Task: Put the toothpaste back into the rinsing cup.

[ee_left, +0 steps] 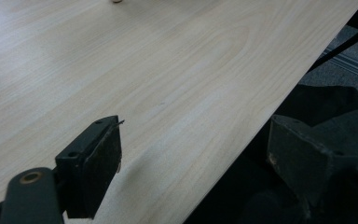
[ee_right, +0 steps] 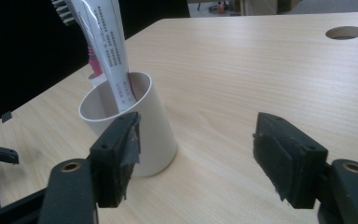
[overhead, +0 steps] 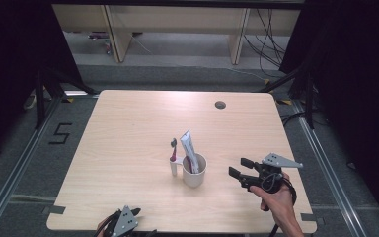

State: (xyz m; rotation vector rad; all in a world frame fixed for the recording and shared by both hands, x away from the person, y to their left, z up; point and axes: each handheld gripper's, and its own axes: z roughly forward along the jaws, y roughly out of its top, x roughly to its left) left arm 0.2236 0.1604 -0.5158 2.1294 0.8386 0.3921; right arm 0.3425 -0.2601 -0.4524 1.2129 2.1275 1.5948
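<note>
Pale wooden counter [overhead: 128, 128] carries a white cup [overhead: 194, 170]; right tool [overhead: 238, 168] points at it level, gaping empty, left tool [overhead: 128, 215] parked wide at the near edge.

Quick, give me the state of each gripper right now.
Left gripper: open, nothing between its jaws, at the table's near edge.
Right gripper: open, holding nothing, beside the white cup.

Both tools are matte black, each topped by a grey three-cornered plate dotted with small holes. The right gripper [overhead: 241, 167] carries blocky jaws with worn grey pads (edges frayed) and brass-ringed pivot holes behind them; the left gripper [overhead: 128, 215] has matching jaws.
</note>
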